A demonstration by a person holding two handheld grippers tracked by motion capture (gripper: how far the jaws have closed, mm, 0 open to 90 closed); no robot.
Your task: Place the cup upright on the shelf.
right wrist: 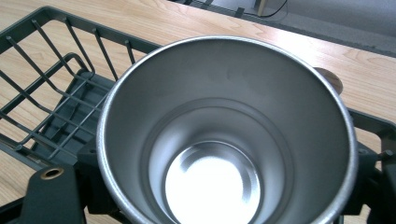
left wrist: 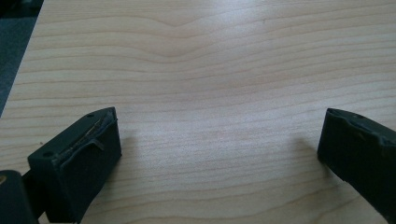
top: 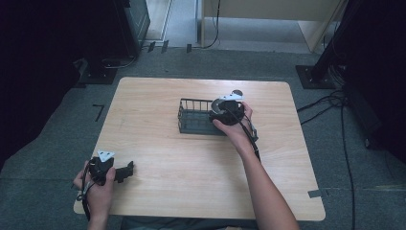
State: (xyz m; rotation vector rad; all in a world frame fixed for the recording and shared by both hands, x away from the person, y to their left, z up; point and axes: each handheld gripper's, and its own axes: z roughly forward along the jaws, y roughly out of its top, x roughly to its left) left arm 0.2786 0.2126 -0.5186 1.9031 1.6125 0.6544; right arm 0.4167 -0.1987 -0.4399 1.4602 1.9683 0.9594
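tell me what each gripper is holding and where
Right gripper holds a steel cup by its outer sides over the basket. Left gripper is open, holding nothing.

The table (left wrist: 224, 56) is pale wood with a smooth, faintly sheeny grain, the basket (right wrist: 51, 84) is matt dark-coated wire, the cup (right wrist: 224, 140) is brushed metal with a brightly shining bottom, and the left gripper (left wrist: 219, 144) has dull black plastic jaws.

basket (top: 194, 117) mid-table (top: 158, 158) | cup (right wrist: 224, 135) over basket's right end | left hand-held gripper (top: 125, 171) near-left corner
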